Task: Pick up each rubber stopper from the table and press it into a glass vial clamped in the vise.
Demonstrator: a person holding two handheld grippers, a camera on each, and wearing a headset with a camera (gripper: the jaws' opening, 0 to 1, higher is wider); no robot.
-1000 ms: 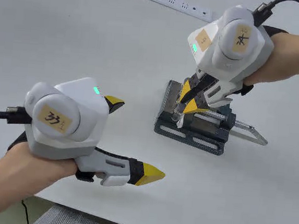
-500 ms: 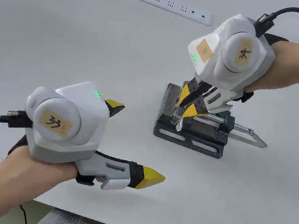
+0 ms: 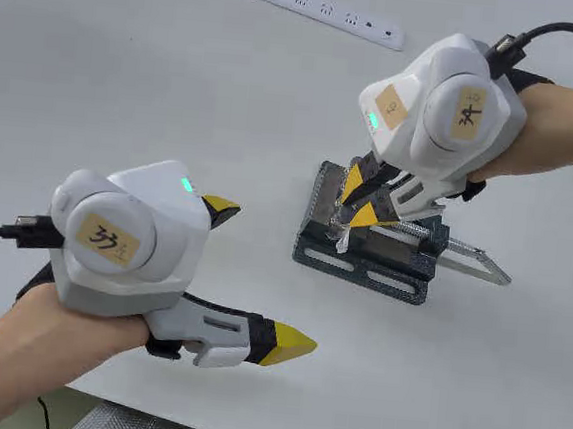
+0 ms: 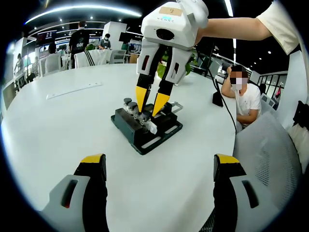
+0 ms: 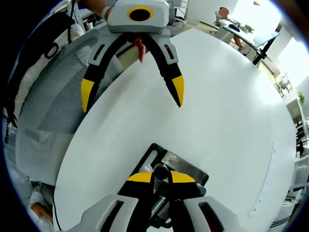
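A dark vise [image 3: 363,256] stands on the white table and clamps a row of small glass vials [image 4: 135,108]. My right gripper [image 3: 362,198] points down over the vise's near end. Its yellow fingertips [image 5: 140,177] are shut on a dark rubber stopper [image 5: 161,170], right above a vial. From the side, the right gripper [image 4: 150,99] has its tips just over the vials in the vise [image 4: 145,128]. My left gripper [image 3: 254,275] hovers open and holds nothing at the lower left, well away from the vise. Its jaws [image 4: 159,162] are spread wide. It faces the right gripper [image 5: 133,92].
A white power strip [image 3: 315,4] lies at the table's far edge. The vise's screw handle [image 3: 474,256] sticks out to the right. A grey mesh chair [image 3: 138,422] sits below the table's near edge. A seated person [image 4: 241,94] is beyond the table.
My right gripper has sunk a little and tipped over the vise with the stopper. The left gripper has barely moved. The camera has shifted slightly.
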